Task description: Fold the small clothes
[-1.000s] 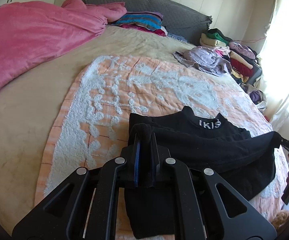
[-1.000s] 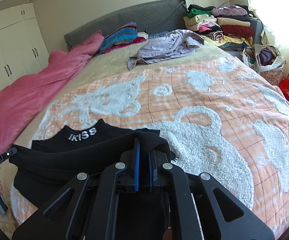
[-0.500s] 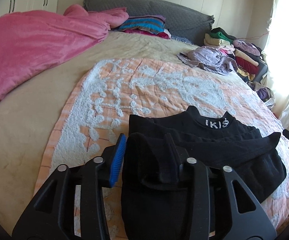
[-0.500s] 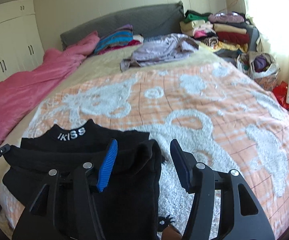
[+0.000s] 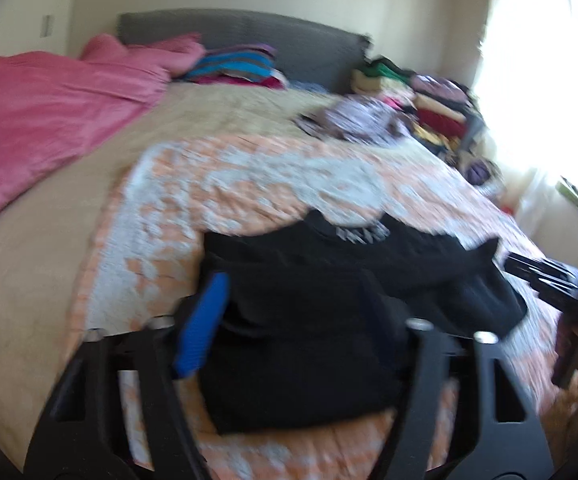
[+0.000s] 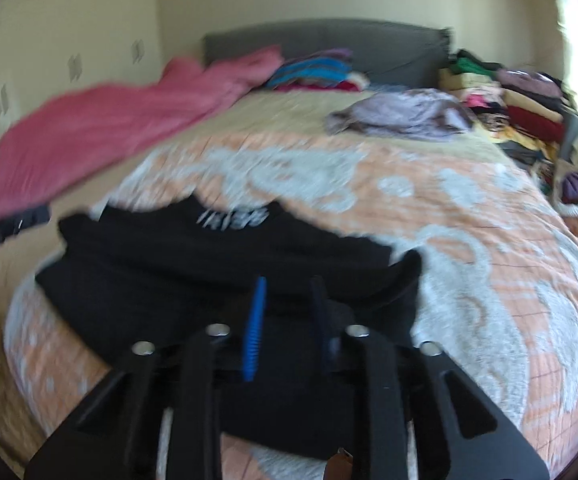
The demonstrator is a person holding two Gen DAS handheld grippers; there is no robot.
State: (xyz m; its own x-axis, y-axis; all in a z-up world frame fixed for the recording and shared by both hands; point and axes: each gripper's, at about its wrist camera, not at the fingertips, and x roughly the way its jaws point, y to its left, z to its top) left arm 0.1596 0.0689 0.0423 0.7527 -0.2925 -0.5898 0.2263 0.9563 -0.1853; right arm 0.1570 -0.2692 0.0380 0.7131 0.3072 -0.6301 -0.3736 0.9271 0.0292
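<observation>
Both views are blurred. The black top [image 5: 309, 320] lies folded on the orange and white blanket [image 5: 249, 184] spread over the bed [image 5: 49, 248], its collar with white lettering on the far side from both tools.

The left tool [image 5: 297, 316] hangs over the near left part of the top. Its jaws stand well apart and are opening; the blue pad [image 5: 201, 328] sits at the garment's left edge, while the other finger is lost against the black cloth, so the fabric lies between them without any visible pinch.

The right tool [image 6: 289, 320] is over the near right part of the top [image 6: 209, 272]. Its jaws are closing, with a narrow gap left between the blue pad [image 6: 255, 328] and the dark finger; black cloth lies beneath and between them, but no grip can be made out.

Beyond the tools lie a pink duvet [image 6: 109, 128], a crumpled lilac garment [image 6: 401, 116] and a stack of folded clothes [image 6: 521, 96] beside the bed.
</observation>
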